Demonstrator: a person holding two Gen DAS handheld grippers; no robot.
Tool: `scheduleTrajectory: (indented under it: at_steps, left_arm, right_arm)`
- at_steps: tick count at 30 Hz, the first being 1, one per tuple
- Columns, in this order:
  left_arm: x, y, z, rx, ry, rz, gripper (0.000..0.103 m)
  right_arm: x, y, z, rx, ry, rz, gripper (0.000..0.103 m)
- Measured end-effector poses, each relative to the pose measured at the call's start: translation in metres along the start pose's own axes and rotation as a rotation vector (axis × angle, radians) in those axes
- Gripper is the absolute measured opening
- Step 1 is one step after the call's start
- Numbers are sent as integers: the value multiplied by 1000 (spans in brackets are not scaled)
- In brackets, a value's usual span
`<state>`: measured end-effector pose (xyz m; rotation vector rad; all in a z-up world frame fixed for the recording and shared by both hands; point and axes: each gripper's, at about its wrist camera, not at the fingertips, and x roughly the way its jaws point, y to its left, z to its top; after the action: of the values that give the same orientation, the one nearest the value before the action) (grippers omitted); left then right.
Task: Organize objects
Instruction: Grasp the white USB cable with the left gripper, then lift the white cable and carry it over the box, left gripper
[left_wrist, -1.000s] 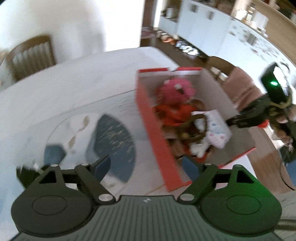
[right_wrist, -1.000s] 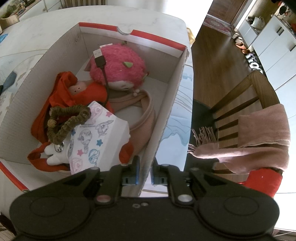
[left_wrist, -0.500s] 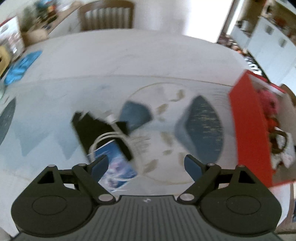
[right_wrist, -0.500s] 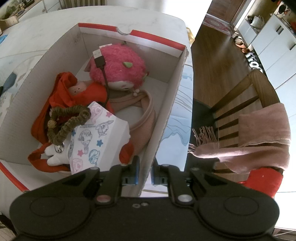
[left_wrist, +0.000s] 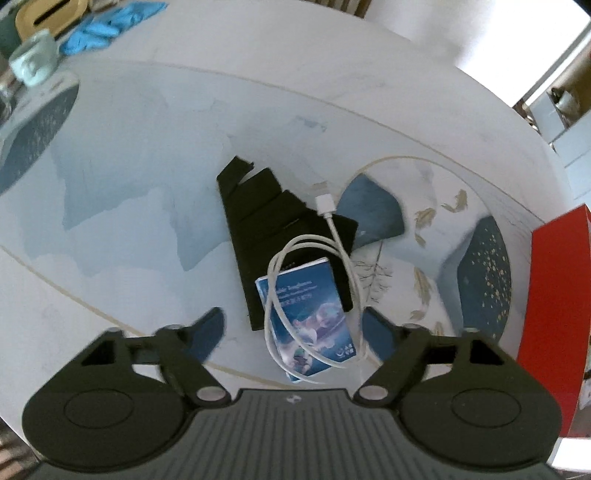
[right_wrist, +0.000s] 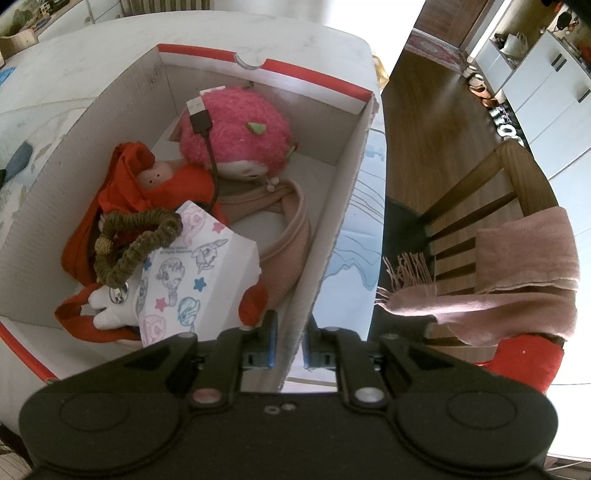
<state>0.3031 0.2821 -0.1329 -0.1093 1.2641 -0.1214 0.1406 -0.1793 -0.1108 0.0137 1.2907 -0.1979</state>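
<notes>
In the left wrist view my left gripper (left_wrist: 293, 328) is open and empty, hovering over a blue tissue pack (left_wrist: 308, 317) with a looped white USB cable (left_wrist: 332, 236) on it, both lying on a black cloth (left_wrist: 273, 225). In the right wrist view my right gripper (right_wrist: 290, 341) is shut on the right wall of the red-and-white cardboard box (right_wrist: 332, 221). The box holds a pink plush (right_wrist: 236, 133), a red doll (right_wrist: 147, 184), a patterned white pack (right_wrist: 192, 273), an olive braided ring (right_wrist: 136, 243) and a brown cable (right_wrist: 203, 125).
The box's red side (left_wrist: 550, 295) stands at the right of the left wrist view. A mug (left_wrist: 33, 62) and blue gloves (left_wrist: 99, 26) lie at the table's far left. A wooden chair (right_wrist: 480, 206) draped with a pink scarf (right_wrist: 509, 273) stands right of the table.
My left gripper has swung left, away from the box, and now sits over the tissue pack and white cable. My right gripper has kept its hold on the box wall.
</notes>
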Motion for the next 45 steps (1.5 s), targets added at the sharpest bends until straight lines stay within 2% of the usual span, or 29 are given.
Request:
scheduleTrajectory:
  at_steps: [2, 4, 6, 9, 11, 18, 27, 45]
  left_arm:
    - [6, 6, 1, -39, 26, -25, 53]
    - [9, 9, 1, -62, 35, -47, 51]
    - [11, 10, 0, -62, 37, -51, 40]
    - [12, 12, 0, -72, 45, -61, 32]
    - [13, 12, 0, -66, 45, -54, 32]
    - [4, 11, -2, -38, 5, -38, 9]
    - [-29, -1, -1, 38, -73, -49, 4]
    - [-92, -94, -16, 261, -145, -260, 3]
  right_arm:
    - [0, 1, 0, 0, 0, -1, 12]
    - [0, 1, 0, -1, 1, -2, 12]
    - [0, 1, 0, -2, 2, -4, 12]
    - [0, 2, 0, -6, 3, -8, 12]
    - [0, 2, 0, -7, 3, -11, 13]
    - [1, 4, 0, -12, 5, -17, 12]
    - [1, 4, -1, -10, 4, -16, 12]
    - [1, 6, -1, -22, 3, -24, 12]
